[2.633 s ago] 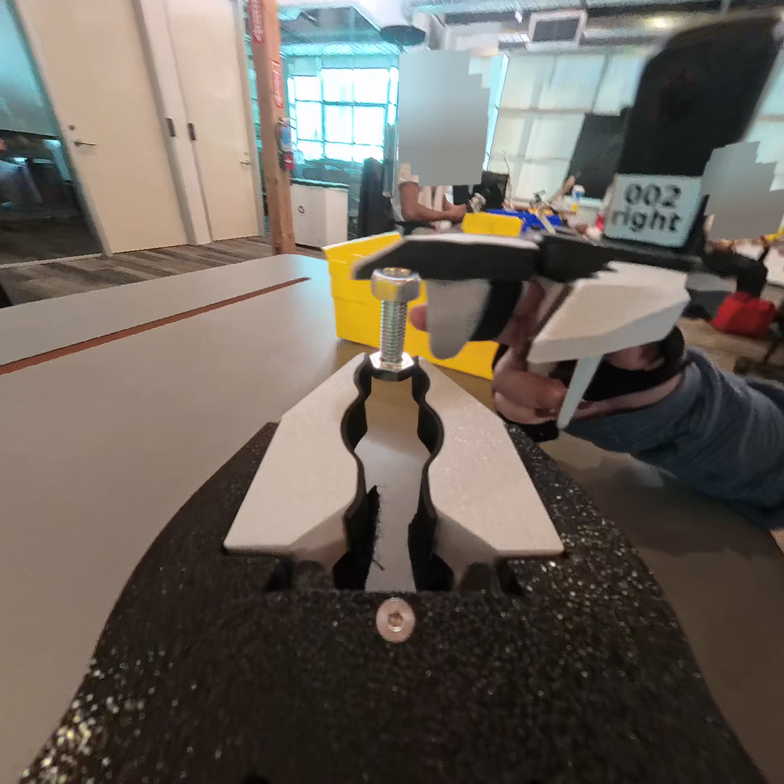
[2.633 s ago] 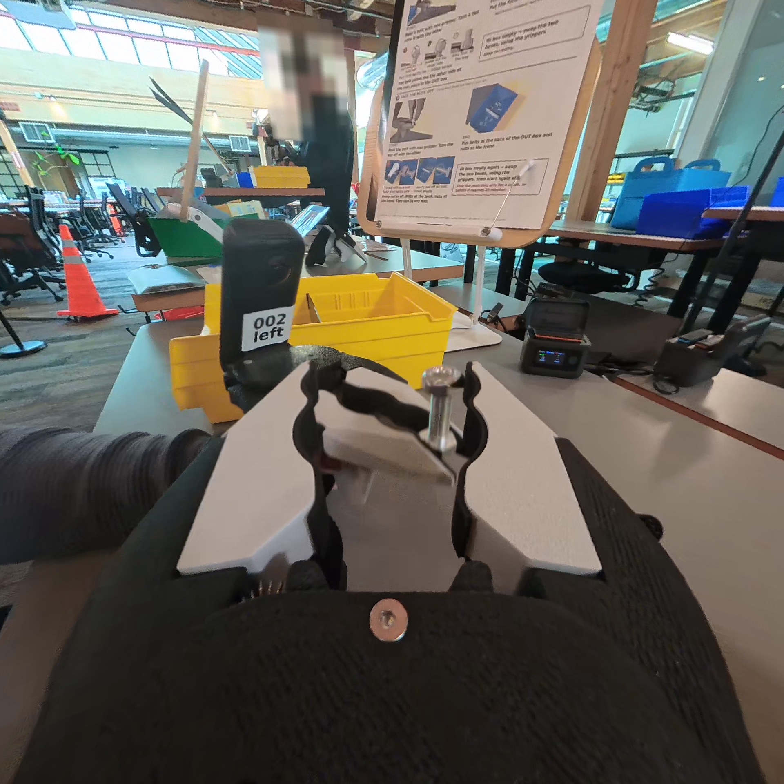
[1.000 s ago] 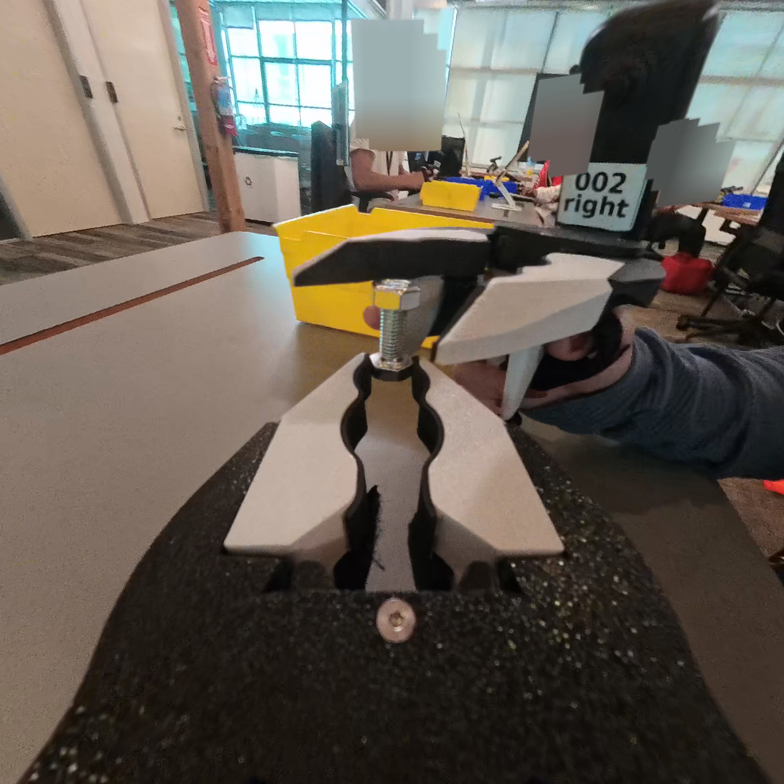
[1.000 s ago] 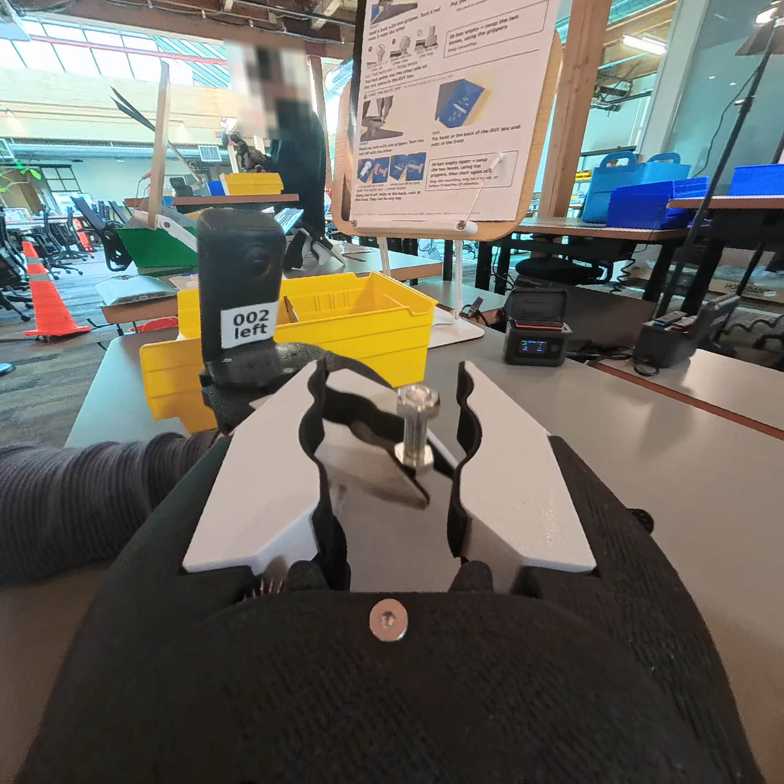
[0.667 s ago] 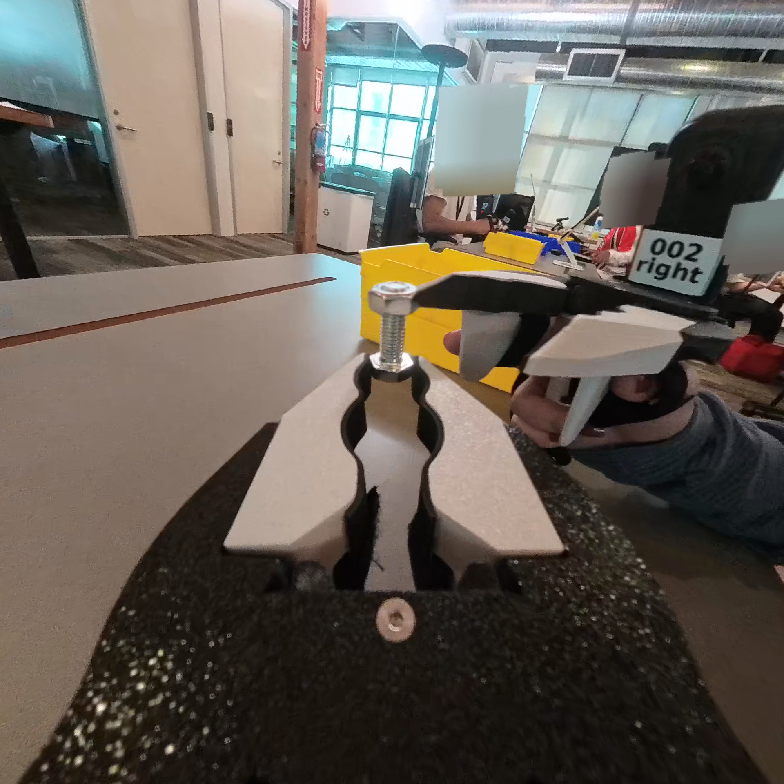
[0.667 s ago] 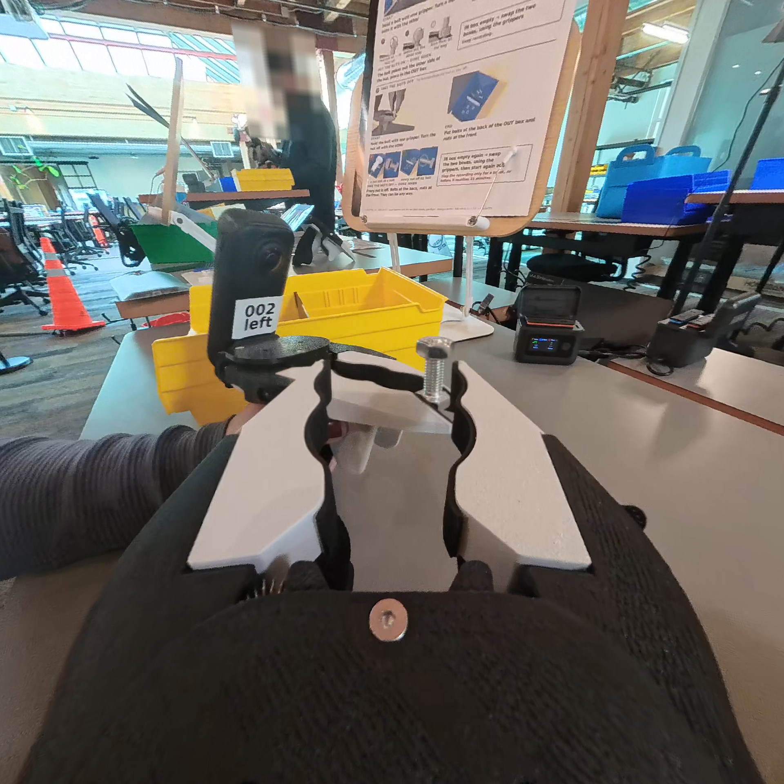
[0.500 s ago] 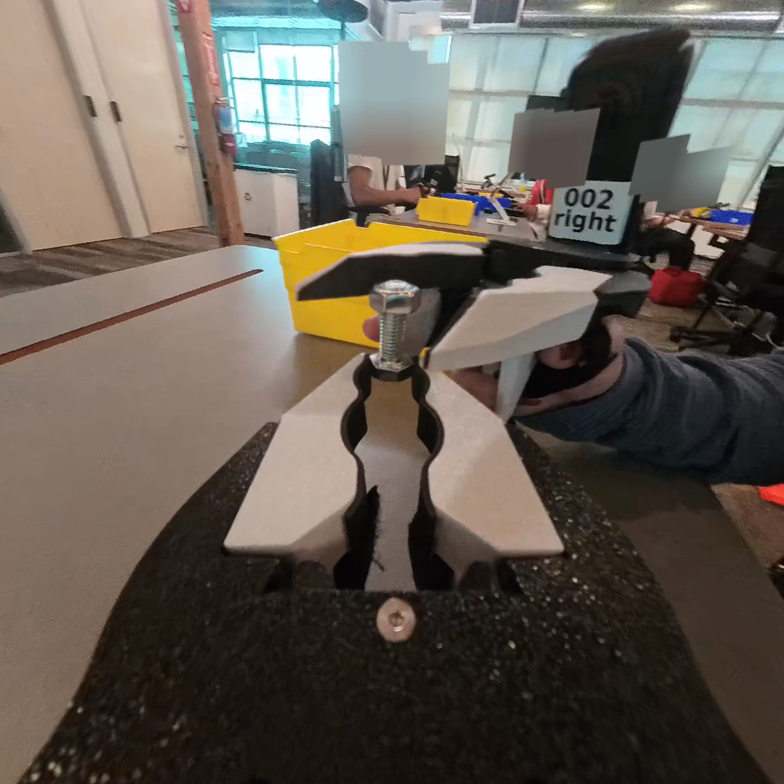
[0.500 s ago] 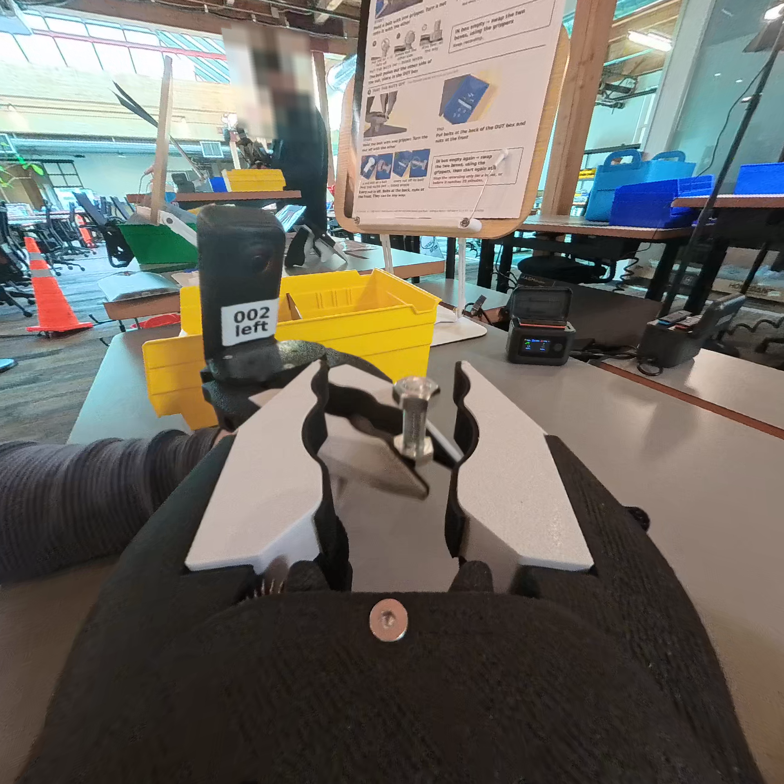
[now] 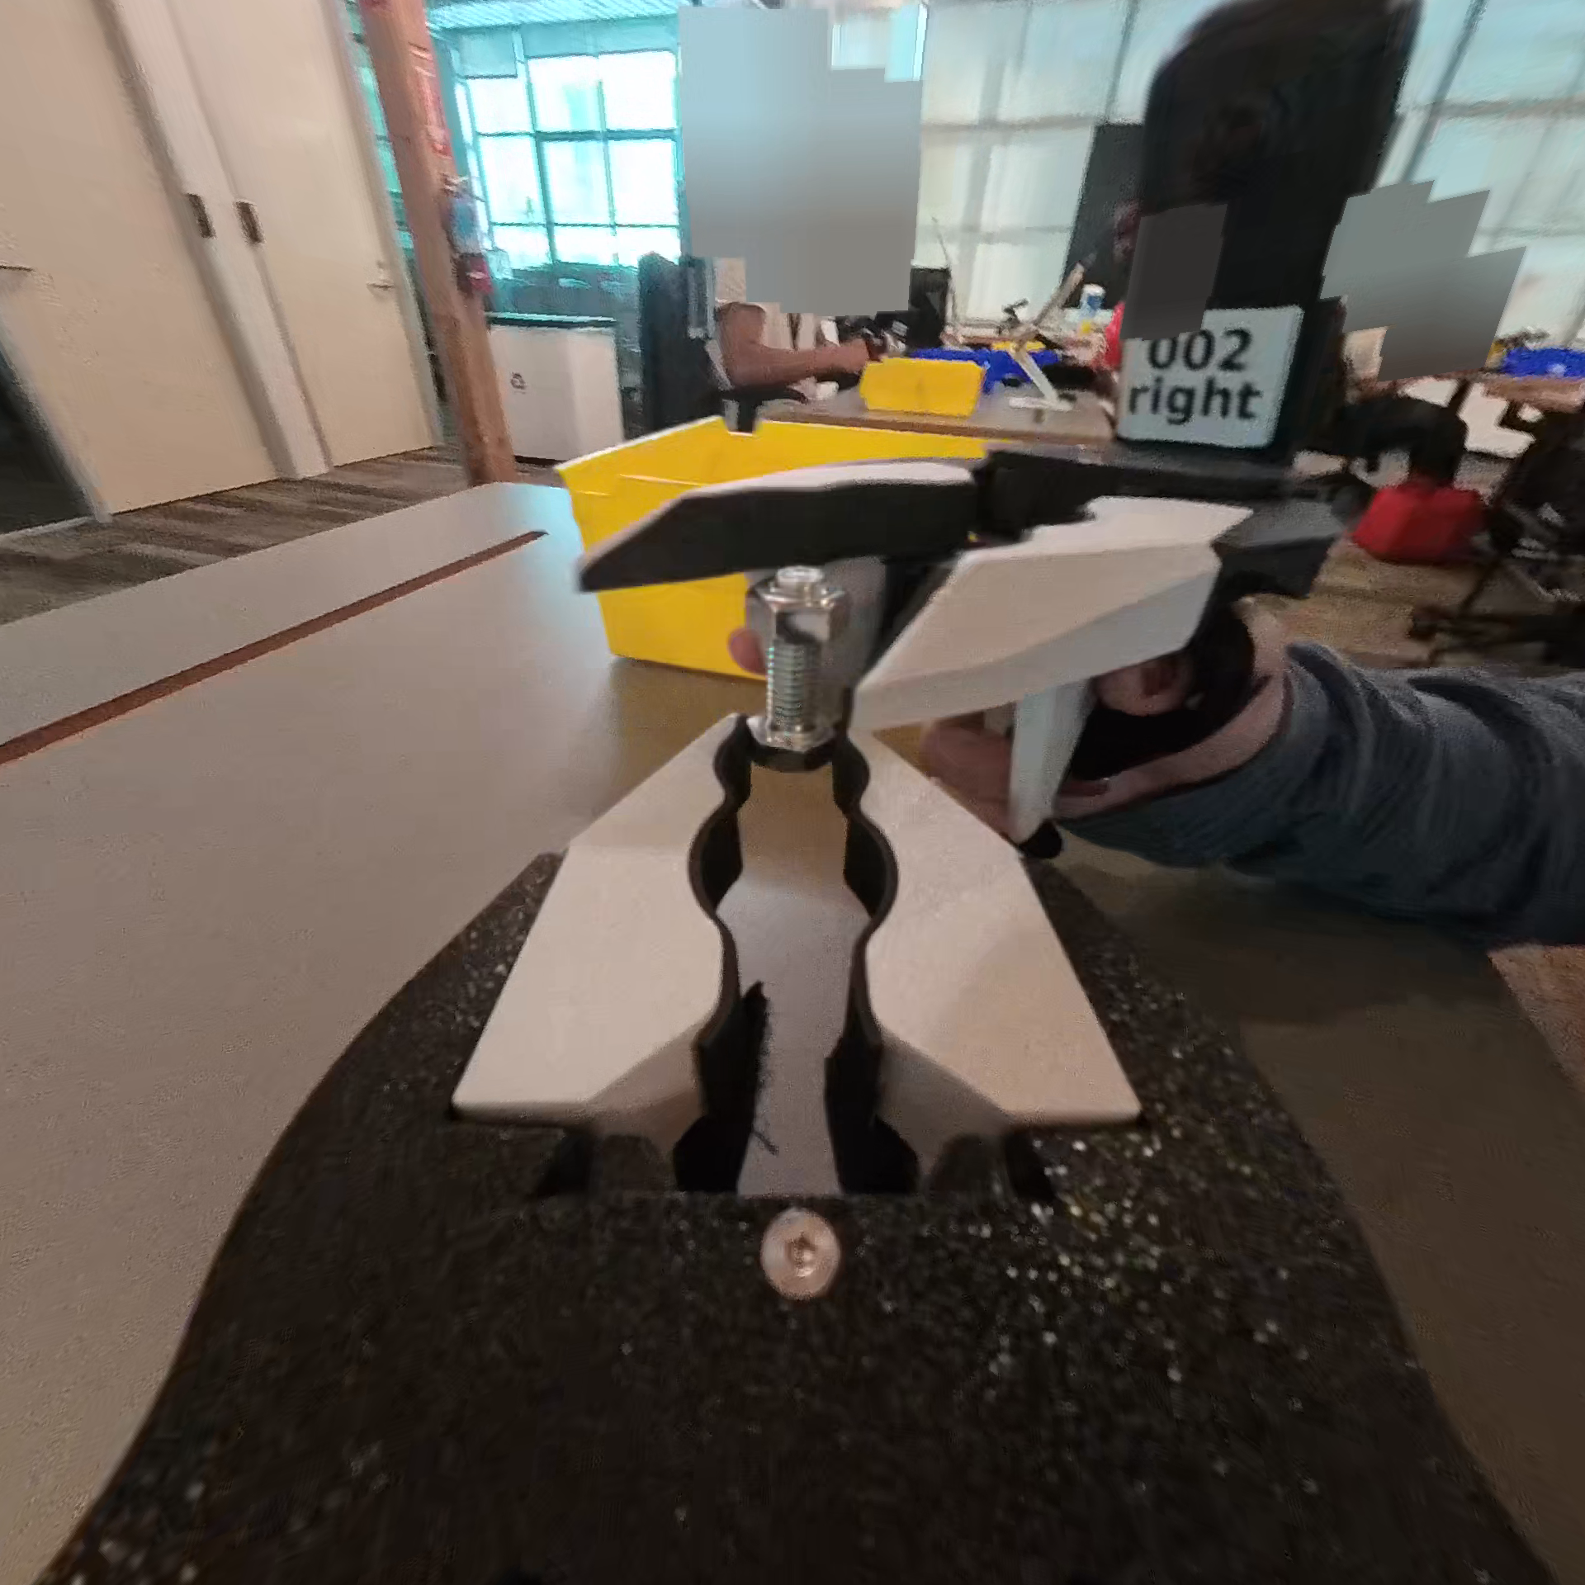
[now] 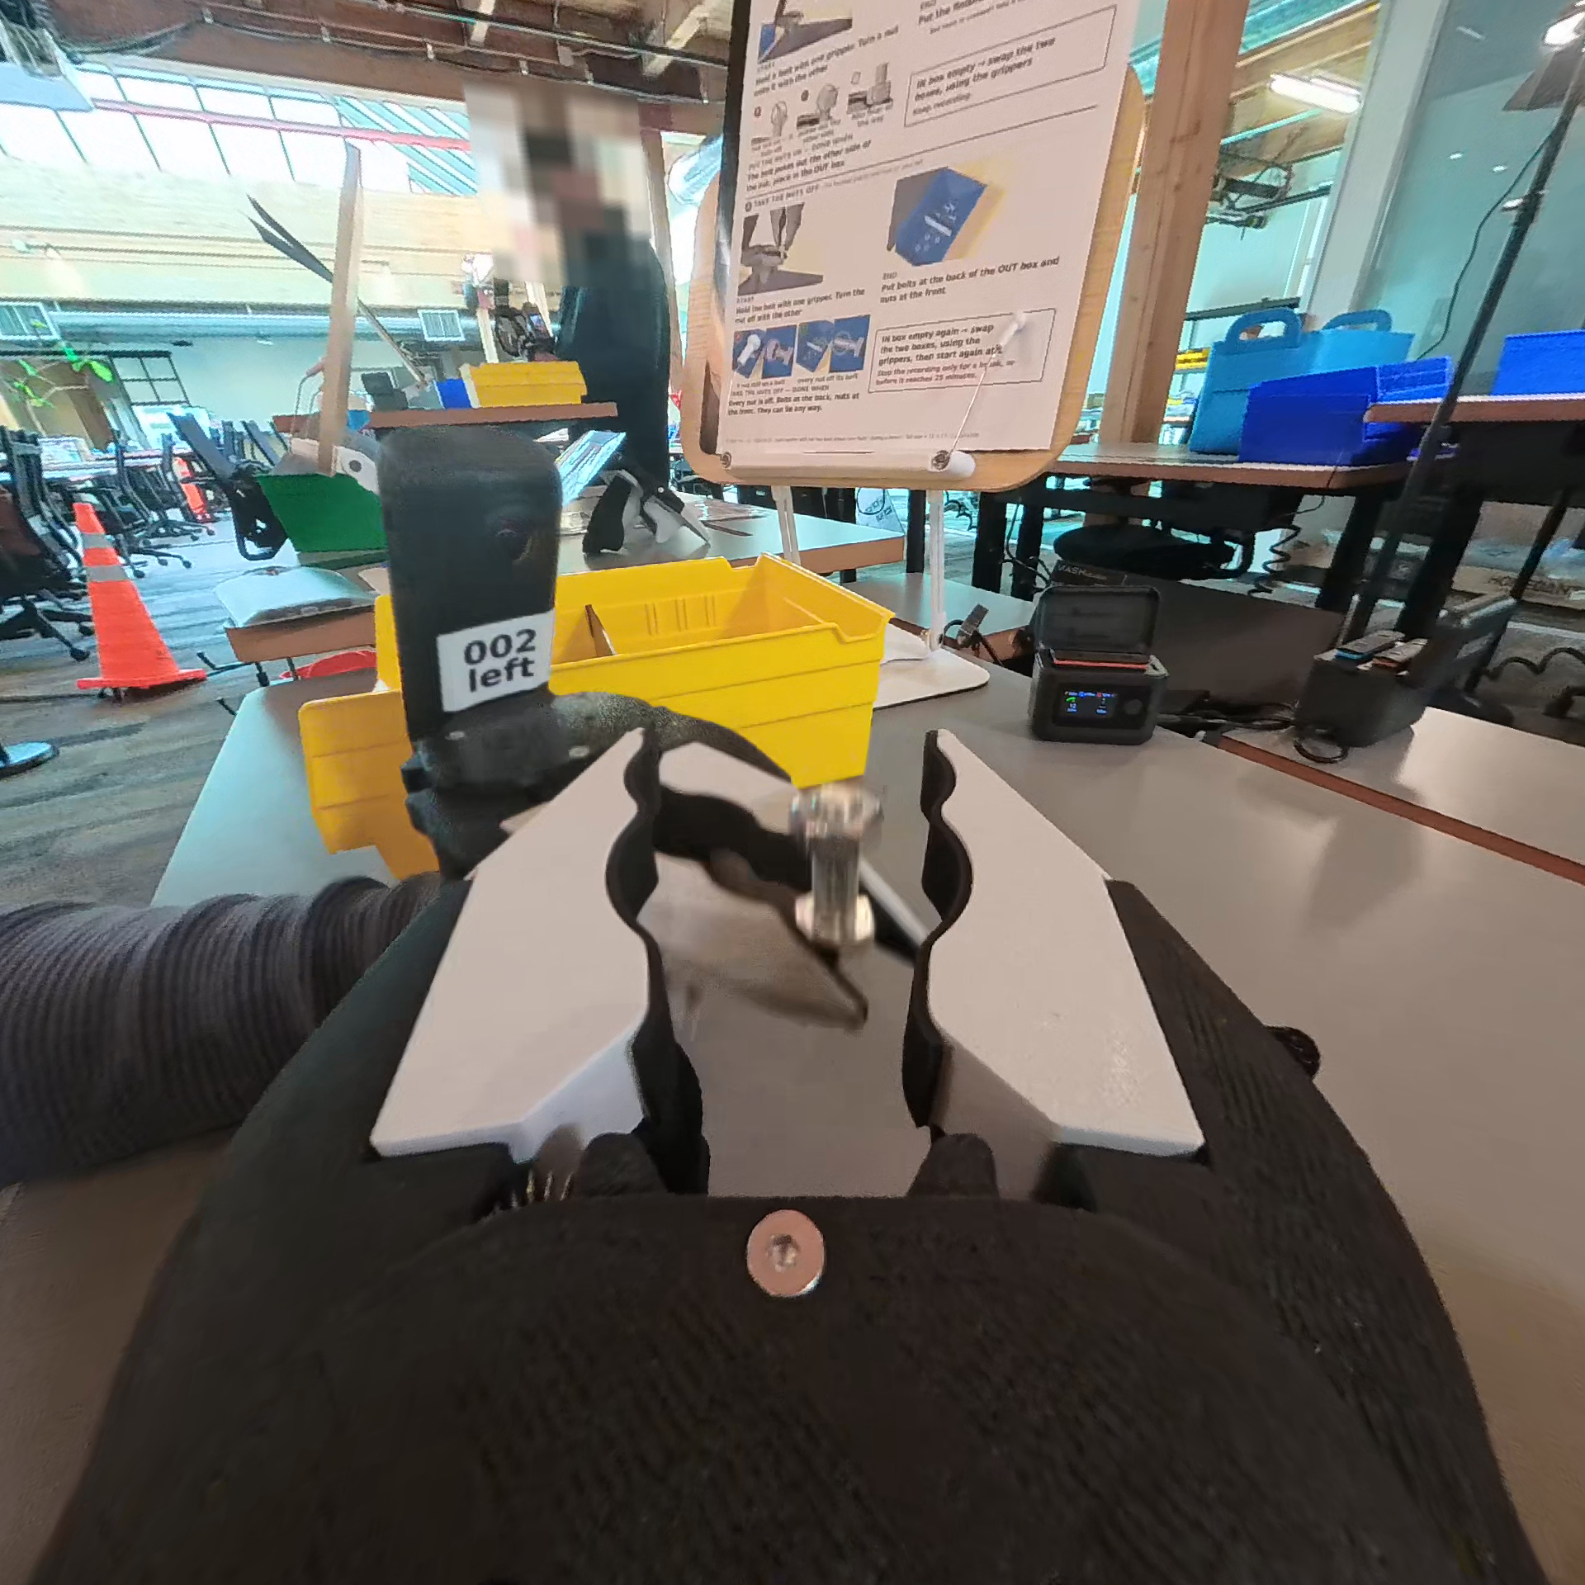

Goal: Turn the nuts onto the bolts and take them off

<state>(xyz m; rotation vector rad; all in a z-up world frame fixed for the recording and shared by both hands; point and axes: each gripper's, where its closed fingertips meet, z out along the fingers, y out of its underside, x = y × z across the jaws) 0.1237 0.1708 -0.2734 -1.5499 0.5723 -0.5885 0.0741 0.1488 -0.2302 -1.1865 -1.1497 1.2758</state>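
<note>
Standing upright over the grey table [image 9: 257, 858], with free room on the left side and a yellow bin [image 9: 669, 549] close behind. Silver bolt [image 9: 796, 677], threaded, its lower end pinched at the tips of the left gripper [image 9: 793, 759], nearly closed on it. Hex nut [image 9: 798, 605] at the upper end, between the fingers of the right gripper [image 10: 785, 823], spread wide, apart from the nut on both sides. Seen only from the right wrist: instruction board [image 10: 909, 223], small black device [image 10: 1093, 677], orange cone [image 10: 120, 617]. Seen only from the left: doors [image 9: 257, 257], wooden post [image 9: 429, 240].
</note>
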